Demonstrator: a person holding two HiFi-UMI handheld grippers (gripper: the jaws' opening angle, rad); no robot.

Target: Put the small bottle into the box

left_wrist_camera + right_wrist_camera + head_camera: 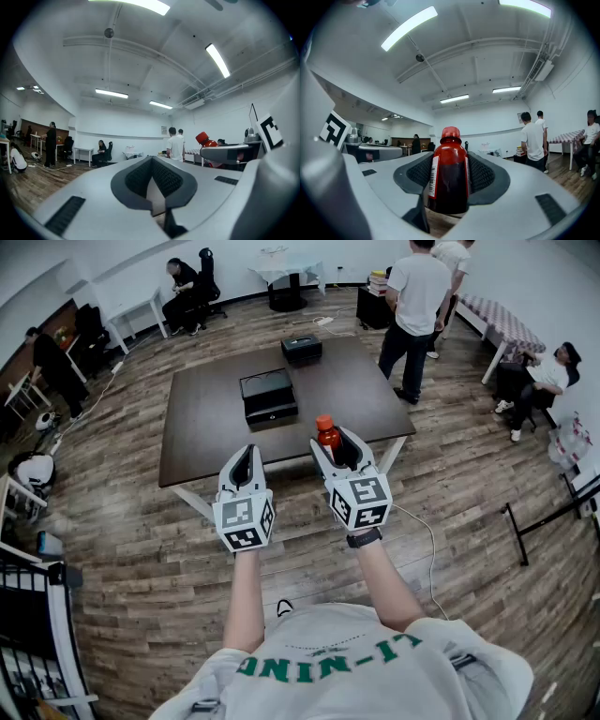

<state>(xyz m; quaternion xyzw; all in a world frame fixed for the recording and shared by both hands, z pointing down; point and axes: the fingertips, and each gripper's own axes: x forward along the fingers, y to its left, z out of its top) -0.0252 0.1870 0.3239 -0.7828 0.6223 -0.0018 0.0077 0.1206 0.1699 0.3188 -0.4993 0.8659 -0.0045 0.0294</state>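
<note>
Head view: right gripper [337,441] carries small bottle [327,433] upright, just short of table [206,427], so step = transport. Next: reach fwd to nearer black box [268,396]; can't tell if lid's open. Second box [301,349] sits beyond, people [417,306] well off.
Left gripper view: left gripper [152,164] jaws together, empty.
Right gripper view: pads clamp bottle's sides.

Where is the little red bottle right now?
In the head view, the little red bottle sits upright in the right claw, by the near edge of the dark table.
</note>
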